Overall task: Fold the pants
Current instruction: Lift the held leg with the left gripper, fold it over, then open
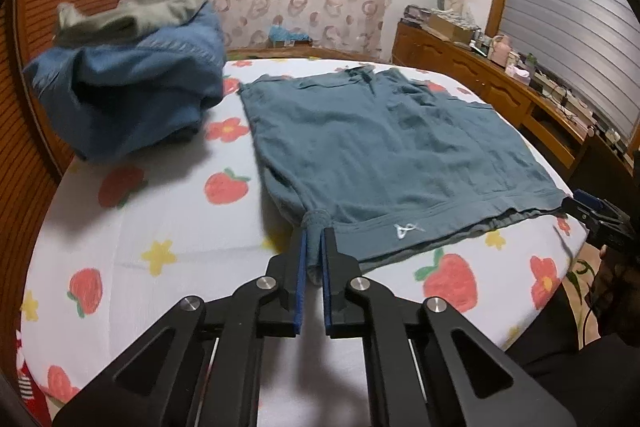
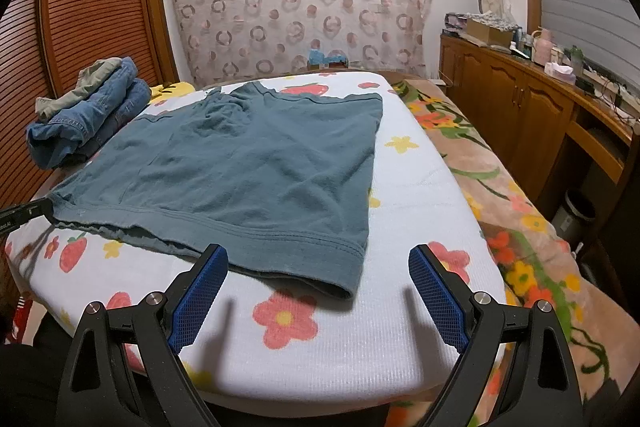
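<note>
free: white strawberry-print sheet (image 2: 420, 187) lay bare right of the flat teal cotton shorts (image 2: 248, 163) | obstacle: heaped blue denim jeans (image 1: 132, 95) — far-left corner

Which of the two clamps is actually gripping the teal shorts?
The left gripper: its jaws are pinched shut on the shorts' near corner. The right gripper stands wide open, holding nothing.
</note>
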The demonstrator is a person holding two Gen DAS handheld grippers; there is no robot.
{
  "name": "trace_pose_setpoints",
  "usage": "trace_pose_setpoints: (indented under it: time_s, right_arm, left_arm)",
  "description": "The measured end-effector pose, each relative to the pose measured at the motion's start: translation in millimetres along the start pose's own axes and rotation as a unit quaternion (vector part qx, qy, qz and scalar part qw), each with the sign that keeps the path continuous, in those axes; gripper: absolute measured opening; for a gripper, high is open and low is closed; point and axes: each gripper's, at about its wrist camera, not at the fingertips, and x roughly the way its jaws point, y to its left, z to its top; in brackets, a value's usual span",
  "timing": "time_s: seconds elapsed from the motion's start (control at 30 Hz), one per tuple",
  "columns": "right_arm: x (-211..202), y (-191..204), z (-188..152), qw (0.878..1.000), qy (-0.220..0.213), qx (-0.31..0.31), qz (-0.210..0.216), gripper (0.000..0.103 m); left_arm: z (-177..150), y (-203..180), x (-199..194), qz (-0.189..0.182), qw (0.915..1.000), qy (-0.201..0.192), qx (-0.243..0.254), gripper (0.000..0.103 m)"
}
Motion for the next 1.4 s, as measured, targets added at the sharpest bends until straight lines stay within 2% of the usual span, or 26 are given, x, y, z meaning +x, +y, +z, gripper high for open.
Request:
trace_pose_setpoints:
  time_s: [0.37, 0.77, 1.07, 1.27, 1.37, 1.4]
  right_arm:
    - [0.1, -2.0, 3.7, 1.0, 0.0, 0.005, 0.001, 0.093]
    - [-5.1, -3.1, 9.0, 1.0, -0.014, 0.008, 0.002, 0.093]
    - [-5.7, -10.9, 8.7, 1.0, -0.018, 0.018, -0.004, 0.093]
    - [-3.7, -6.0, 8.4, 1.0, -0.02, 0.016, -0.003, 0.093]
    - [-2.4, -4.5, 8.8, 1.0, -0.018, 0.015, 0.0, 0.093]
    - [-1.4, -2.6, 8.9, 1.0, -0.018, 0.014, 0.001, 0.093]
  left_arm:
    - [39.1, -49.1, -3.8, -0.031, 0.9971, -0.023, 0.066, 0.006]
    - [91.4, -121.8, -4.2, -0.097, 0.9851, -0.048, 0.134, 0.006]
    - [104.7, -171.4, -15.3, -0.138, 0.9738, -0.055, 0.172, 0.006]
    - [99.0, -172.1, -4.3, -0.135, 0.9754, -0.037, 0.17, 0.007]
    - [97.1, -168.4, -2.9, -0.129, 0.9769, -0.03, 0.167, 0.017]
    - [96.4, -167.0, -3.7, -0.126, 0.9774, -0.031, 0.167, 0.025]
